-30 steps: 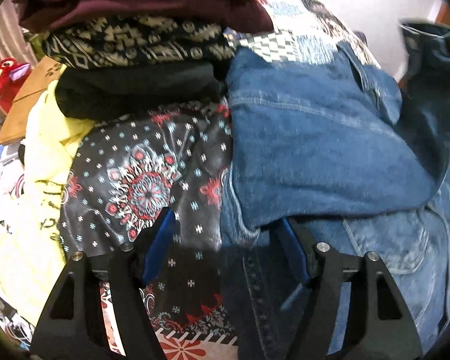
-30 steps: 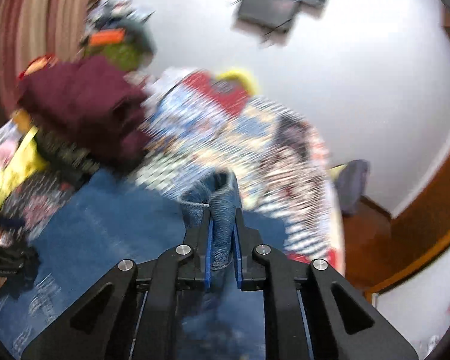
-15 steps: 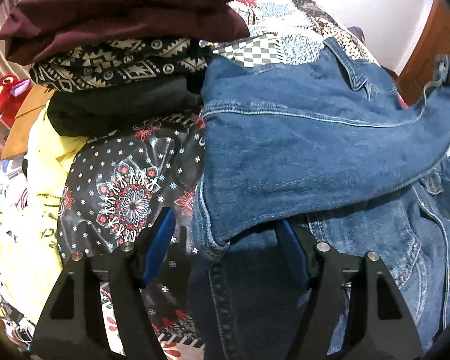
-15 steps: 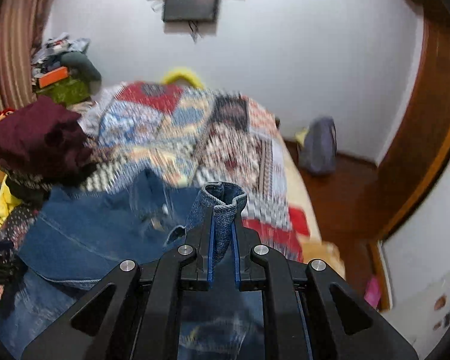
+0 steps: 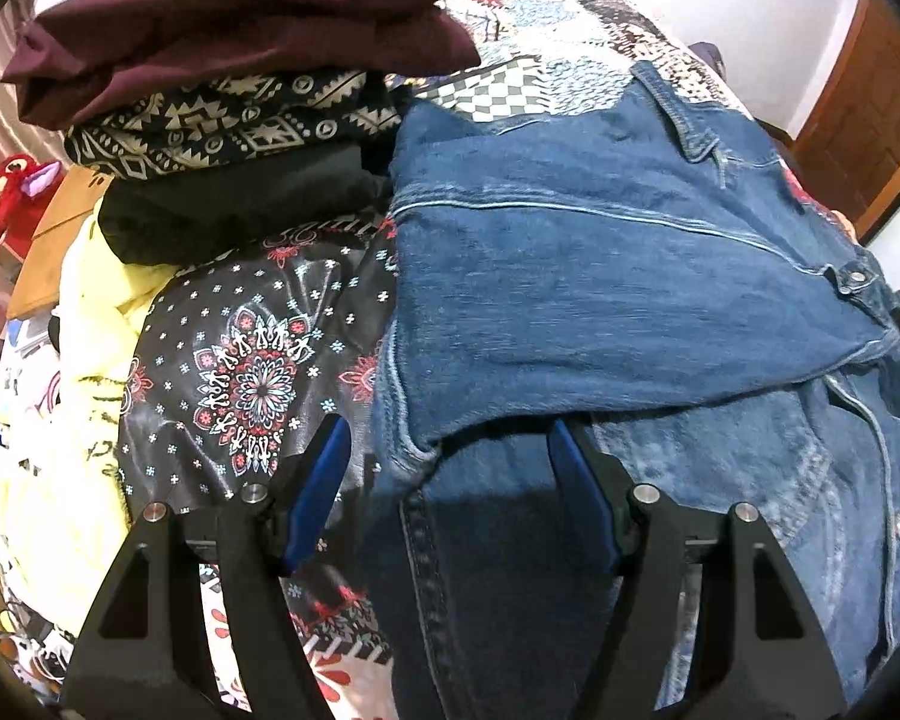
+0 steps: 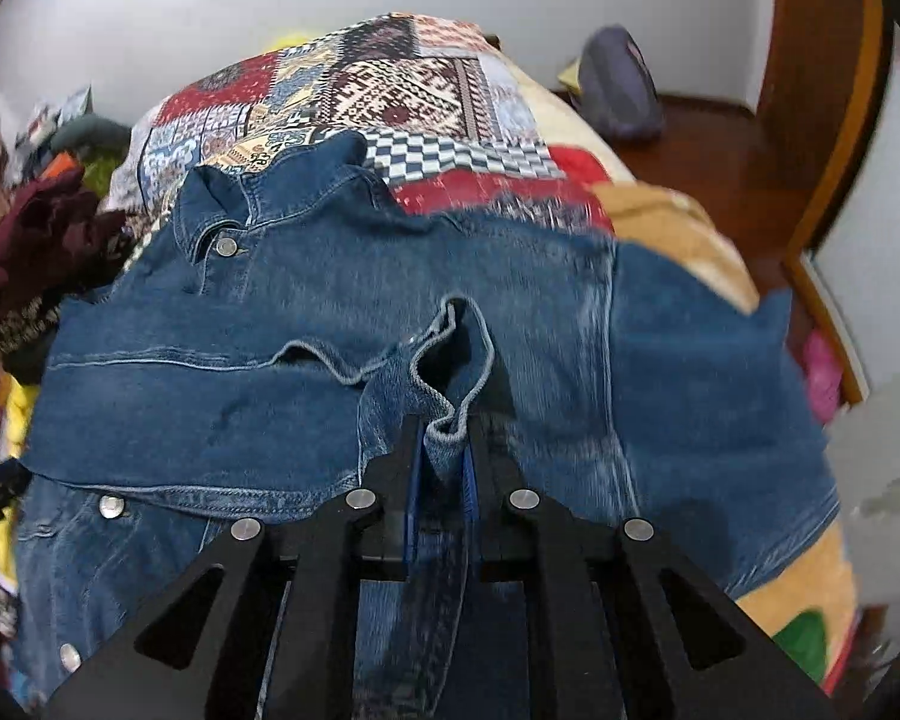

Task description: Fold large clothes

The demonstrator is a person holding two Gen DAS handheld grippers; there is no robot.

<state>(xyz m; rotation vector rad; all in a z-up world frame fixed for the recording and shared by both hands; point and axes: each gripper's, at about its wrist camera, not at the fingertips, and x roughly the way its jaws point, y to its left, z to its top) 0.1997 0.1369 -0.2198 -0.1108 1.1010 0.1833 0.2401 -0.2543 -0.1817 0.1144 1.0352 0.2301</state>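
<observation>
Denim jacket (image 6: 342, 420) cuff pinched in right tool (image 6: 441, 450)

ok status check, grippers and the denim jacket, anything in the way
Right gripper shut on the denim jacket cuff, sleeve laid across the body. Left gripper open, over the jacket's edge. Folded clothes stack close on the left.

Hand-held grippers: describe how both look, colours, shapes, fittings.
The left hand-held gripper and the right hand-held gripper look alike: matte black angular frames with triangular cut-outs, round silver bolts at the joints, and blue pads lining the inner faces of the fingers. No cables, lettering, sleeves or hands show in either view.
</observation>
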